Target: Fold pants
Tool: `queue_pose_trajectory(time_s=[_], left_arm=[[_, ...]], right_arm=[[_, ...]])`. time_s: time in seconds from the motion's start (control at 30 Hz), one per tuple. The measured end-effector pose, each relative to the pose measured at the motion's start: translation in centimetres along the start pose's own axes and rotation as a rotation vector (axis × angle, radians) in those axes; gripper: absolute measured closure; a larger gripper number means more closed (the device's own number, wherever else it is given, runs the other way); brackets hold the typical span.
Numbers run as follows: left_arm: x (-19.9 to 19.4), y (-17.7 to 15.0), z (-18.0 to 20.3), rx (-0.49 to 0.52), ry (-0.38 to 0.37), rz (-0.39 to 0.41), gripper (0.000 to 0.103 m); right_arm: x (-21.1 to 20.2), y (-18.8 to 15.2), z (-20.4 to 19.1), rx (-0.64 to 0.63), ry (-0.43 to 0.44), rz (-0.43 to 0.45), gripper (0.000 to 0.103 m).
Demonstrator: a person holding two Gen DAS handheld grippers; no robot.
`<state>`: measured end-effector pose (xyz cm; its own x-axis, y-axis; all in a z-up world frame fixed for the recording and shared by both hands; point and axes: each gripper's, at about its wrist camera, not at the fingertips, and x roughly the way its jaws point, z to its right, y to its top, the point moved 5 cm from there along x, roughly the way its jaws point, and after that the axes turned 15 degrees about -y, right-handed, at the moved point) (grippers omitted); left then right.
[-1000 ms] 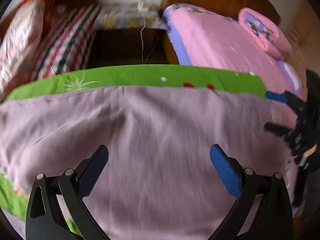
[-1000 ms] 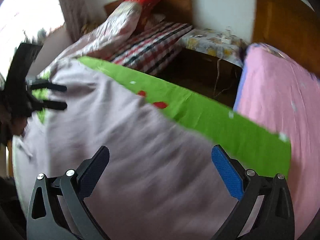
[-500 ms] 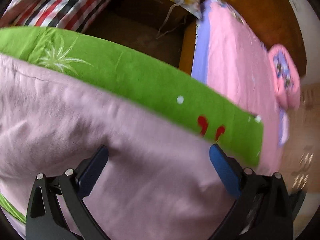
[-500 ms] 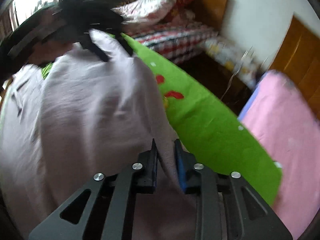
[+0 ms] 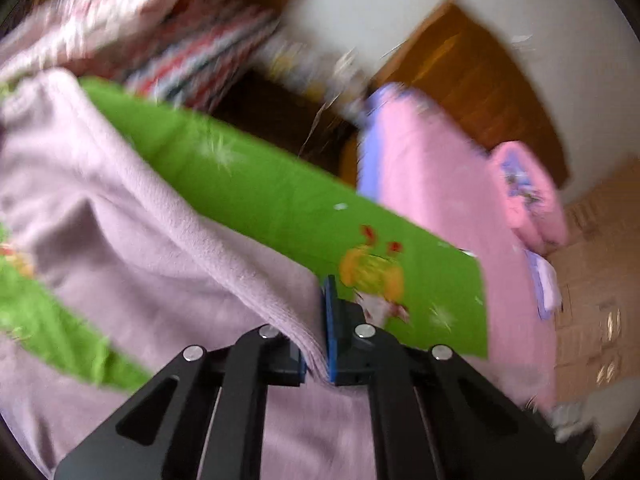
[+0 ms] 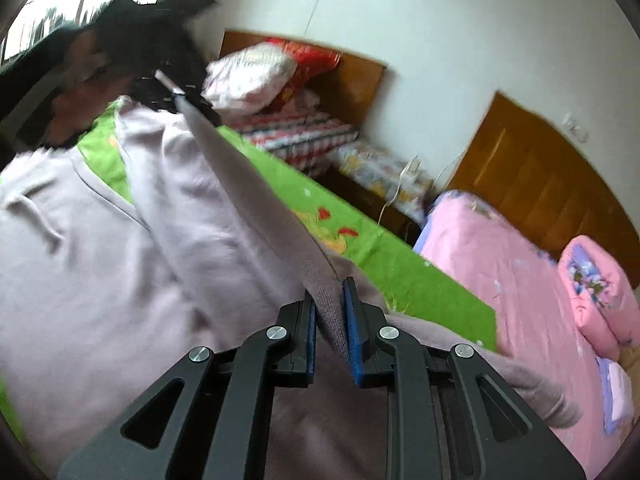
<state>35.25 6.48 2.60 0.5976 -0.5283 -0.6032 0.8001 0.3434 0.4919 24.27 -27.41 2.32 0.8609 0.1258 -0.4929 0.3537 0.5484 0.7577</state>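
Where both tongs gaped a second ago over pants (image 5: 132,248) spread flat on the green bed (image 5: 272,196), left tongs (image 5: 320,344) now clench one hem and right tongs (image 6: 330,332) are closing on another. Cloth rises off the bed, suggesting the first fold has begun.

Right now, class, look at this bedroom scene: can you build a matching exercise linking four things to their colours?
Things:
1. pants
2. sheet under the pants
3. bedcover on the far bed
4. headboard of the far bed

Colours:
a. brown
b. green
c. pale lilac
d. pink

Pairs: 1-c, 2-b, 3-d, 4-a
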Motion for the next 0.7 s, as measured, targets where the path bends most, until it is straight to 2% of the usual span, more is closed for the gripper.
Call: queue_pose_trajectory(time_s=[0.03,0.13,0.2,0.23,0.3,0.37,0.4,0.43,0.47,0.5,0.53,0.6,0.7], left_arm=[[-3.1,-2.4,1.3,0.075,-0.016,0.055,0.097],[-7.6,-9.4,2.5,0.196,-0.026,0.116,0.096],[-8.1,-15.4,1.0,0.208,-0.023,0.088,0.094],[-7.7,-16.8,0.1,0.201,-0.017,0.064,0.092],[-5.8,-20.1,-2.6,0.144,-0.019,-0.034,0.091],[-4.6,-21.3,-4.4,0.095,-0.042,-0.08,0.084],[-4.6,-21.2,-4.8,0.098,-0.071,-0.068,0.082],[-5.0,-21.6,-4.5,0.108,-0.08,-0.065,0.072],[-5.3,-21.8,-4.2,0.116,-0.084,-0.068,0.063],[-5.6,-21.7,-4.0,0.127,-0.076,-0.058,0.043],[-5.8,-21.5,-3.7,0.145,-0.057,-0.039,0.032],[-6.4,-21.2,-3.5,0.179,-0.028,-0.026,0.032],[-6.6,-21.3,-3.8,0.185,-0.016,-0.02,0.031]], right_arm=[[-1.7,-0.3,-0.2,0.011,0.004,0.012,0.082],[-6.0,-2.5,-2.0,0.031,0.016,0.011,0.081],[-7.4,-5.9,-4.2,0.039,0.046,-0.06,0.078],[-7.7,-7.6,-5.0,0.05,0.06,-0.103,0.076],[-8.3,-10.2,-6.0,0.075,0.069,-0.17,0.074],[-9.6,-12.4,-6.1,0.162,0.066,-0.206,0.073],[-10.3,-13.0,-5.7,0.226,0.075,-0.208,0.069],[-11.1,-13.5,-5.1,0.297,0.085,-0.208,0.048],[-11.9,-14.1,-3.9,0.383,0.087,-0.207,0.035],[-12.7,-14.7,-2.6,0.459,0.053,-0.203,0.016],[-13.2,-15.0,-1.9,0.506,0.035,-0.191,0.015],[-13.9,-15.7,0.4,0.609,0.036,-0.174,0.015],[-13.5,-16.6,3.0,0.715,-0.006,-0.203,0.018]])
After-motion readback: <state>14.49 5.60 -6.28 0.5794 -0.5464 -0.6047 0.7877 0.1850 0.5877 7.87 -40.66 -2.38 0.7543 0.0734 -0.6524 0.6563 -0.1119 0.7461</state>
